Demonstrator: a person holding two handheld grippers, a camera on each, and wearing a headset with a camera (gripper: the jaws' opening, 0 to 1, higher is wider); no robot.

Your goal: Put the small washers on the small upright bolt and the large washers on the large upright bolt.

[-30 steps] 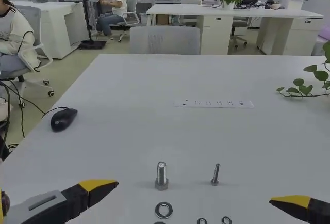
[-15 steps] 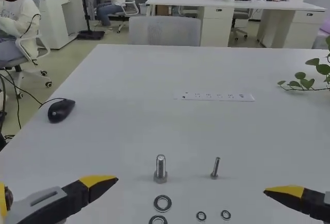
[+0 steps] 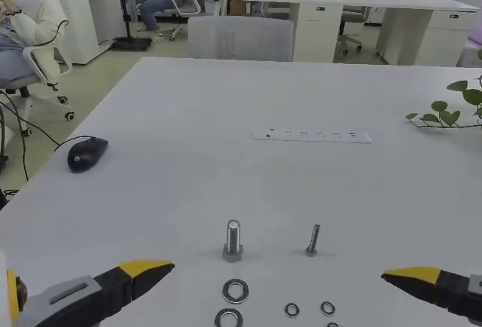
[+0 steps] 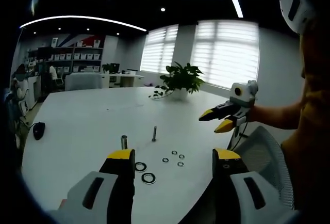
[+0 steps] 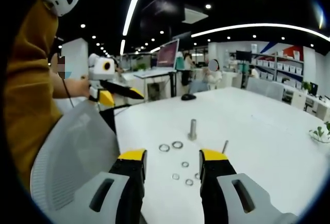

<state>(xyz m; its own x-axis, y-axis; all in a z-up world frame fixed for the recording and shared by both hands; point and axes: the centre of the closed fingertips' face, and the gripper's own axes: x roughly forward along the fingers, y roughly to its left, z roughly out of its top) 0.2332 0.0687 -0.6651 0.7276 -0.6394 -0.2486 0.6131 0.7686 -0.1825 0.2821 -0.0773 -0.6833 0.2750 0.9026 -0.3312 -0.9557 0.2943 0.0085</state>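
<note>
White and mostly bare, the table [image 3: 188, 116] carries the task's things close to its near edge, the one at which the person stands. There we see the large upright bolt [image 3: 233, 239] and, to its right in the head view, the small upright bolt [image 3: 312, 239]; both stand free, with nothing on them. Between the large bolt and the near edge lie two large washers [image 3: 236, 291], flat on the surface, and the bottom of the head view cuts off the nearer one. The small washers [image 3: 291, 310] lie flat between the small bolt and the same edge. In the head view one of them is almost lost at the bottom, but in the left gripper view we count four. They are too small for us to see more detail. The left gripper [image 4: 174, 154] has its jaws wide apart and holds nothing, and it is above the near edge. The right gripper [image 5: 173, 155] is the same, jaws apart and empty. In the head view each gripper shows only one yellow tip at a bottom corner. A black mouse [image 3: 86, 153] rests near the left edge, a white power strip [image 3: 311, 136] lies toward the middle, and a green plant [image 3: 452, 108] at the right edge is cut off.
</note>
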